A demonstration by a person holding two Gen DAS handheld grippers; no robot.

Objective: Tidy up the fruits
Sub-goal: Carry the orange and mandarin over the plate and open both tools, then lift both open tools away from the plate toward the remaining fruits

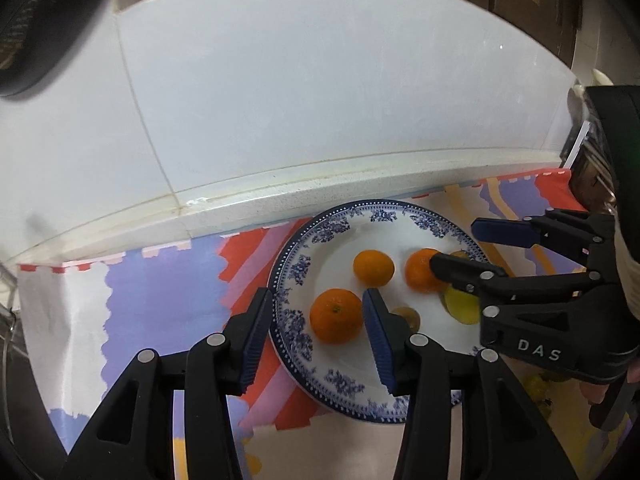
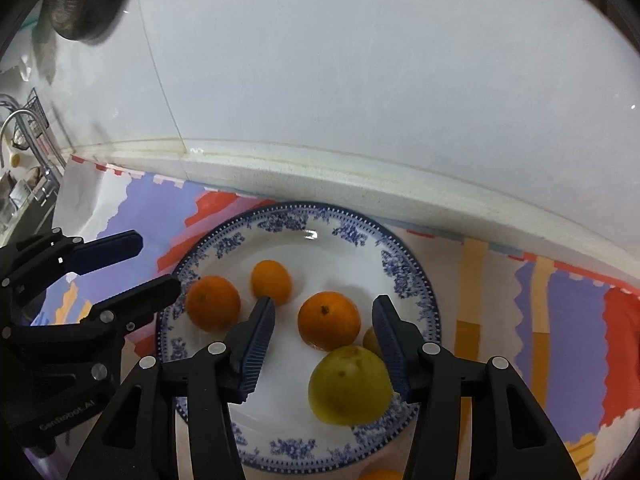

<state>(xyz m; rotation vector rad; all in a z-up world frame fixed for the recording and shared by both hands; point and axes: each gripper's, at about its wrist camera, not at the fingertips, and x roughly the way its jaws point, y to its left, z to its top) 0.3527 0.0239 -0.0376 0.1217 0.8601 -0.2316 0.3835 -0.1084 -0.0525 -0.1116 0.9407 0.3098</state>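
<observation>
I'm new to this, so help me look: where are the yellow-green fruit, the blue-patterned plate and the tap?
yellow-green fruit [image 2: 349,386], right wrist view, its middle.
blue-patterned plate [image 2: 404,268], right wrist view, its rim.
tap [image 2: 18,118], right wrist view, its curved spout.

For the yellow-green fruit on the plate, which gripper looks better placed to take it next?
Probably the right gripper. It is open, and the yellow-green fruit lies on the plate close between its fingers. The left gripper, also open, frames an orange on the far side instead.
</observation>
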